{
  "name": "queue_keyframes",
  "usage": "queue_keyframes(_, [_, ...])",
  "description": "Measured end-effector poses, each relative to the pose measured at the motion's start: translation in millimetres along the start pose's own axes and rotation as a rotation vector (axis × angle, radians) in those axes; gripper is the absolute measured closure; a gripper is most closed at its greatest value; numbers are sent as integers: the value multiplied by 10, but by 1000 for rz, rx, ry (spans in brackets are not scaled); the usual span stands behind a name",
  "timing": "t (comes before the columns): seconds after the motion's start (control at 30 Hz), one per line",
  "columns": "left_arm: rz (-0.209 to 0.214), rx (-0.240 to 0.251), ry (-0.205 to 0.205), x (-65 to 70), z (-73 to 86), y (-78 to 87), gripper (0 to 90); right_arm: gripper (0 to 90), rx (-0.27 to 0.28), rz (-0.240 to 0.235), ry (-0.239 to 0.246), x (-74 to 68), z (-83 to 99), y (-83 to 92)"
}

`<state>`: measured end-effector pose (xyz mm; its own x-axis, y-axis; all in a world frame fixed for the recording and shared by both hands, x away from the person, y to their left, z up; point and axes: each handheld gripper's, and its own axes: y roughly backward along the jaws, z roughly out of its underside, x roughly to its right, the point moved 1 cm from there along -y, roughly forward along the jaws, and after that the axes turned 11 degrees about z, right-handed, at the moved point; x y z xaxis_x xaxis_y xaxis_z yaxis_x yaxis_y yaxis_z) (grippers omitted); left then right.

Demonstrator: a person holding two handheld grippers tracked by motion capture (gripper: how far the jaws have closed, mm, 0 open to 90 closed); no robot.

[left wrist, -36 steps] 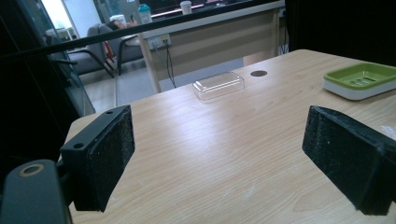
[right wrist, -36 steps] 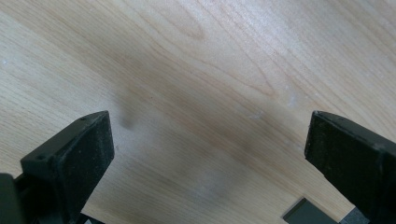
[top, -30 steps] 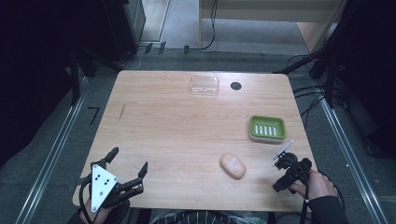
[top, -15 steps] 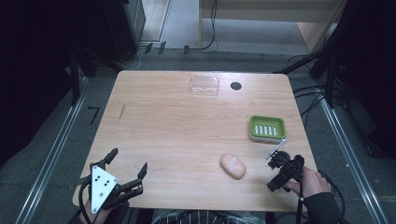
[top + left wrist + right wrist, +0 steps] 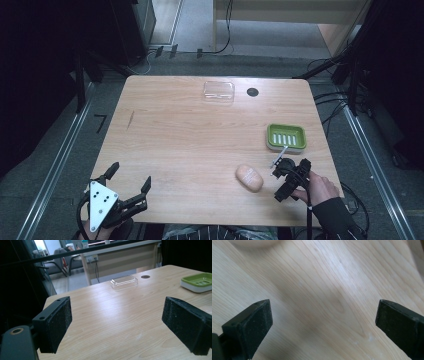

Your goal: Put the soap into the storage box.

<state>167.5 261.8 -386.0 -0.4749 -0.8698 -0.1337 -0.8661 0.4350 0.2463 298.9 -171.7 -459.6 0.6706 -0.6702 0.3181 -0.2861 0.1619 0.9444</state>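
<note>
- One bar of soap (image 5: 249,178), peach-coloured and oval, lies on the desk (image 5: 190,135) near the front edge, right of centre. Its long axis runs slantwise, from upper left to lower right in the high view.
- One green soap dish (image 5: 286,137) sits beyond it toward the right edge, long side across the desk, with a white slotted insert. It stands apart from the soap.
- One clear plastic lid or box (image 5: 219,91) rests near the far edge; which of the two it is I cannot tell. One small dark round spot (image 5: 252,92) sits just beside it.
- Two hand-held grippers are in play. The left hand-held gripper (image 5: 131,183) hangs at the front left corner with its jaws wide apart and nothing between them.
- The right hand-held gripper (image 5: 283,180) hovers just right of the soap, tilted down at the desk, jaws spread and empty. The person's hand (image 5: 316,188) holds it.
- In the right gripper view, a pale blurred curve at the top edge is cut off; it is probably the soap.
- In the left gripper view, the dish is cut off at the right edge.
</note>
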Motion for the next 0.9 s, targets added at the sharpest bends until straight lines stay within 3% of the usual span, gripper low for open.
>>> queue_keyframes(0.33, [-6,-9,-6,-4,6,13,96,11,49,-7,27,-84,-203,68])
queue_keyframes(0.5, [-13,5,13,-20,13,55,96,11,72,-30,29,-135,-336,108])
queue_keyframes(0.63, [-10,-4,-4,-3,14,48,96,11,74,-50,35,-170,-420,118])
queue_keyframes(0.9, [-28,11,11,-16,21,93,96,9,81,-70,41,-216,-551,140])
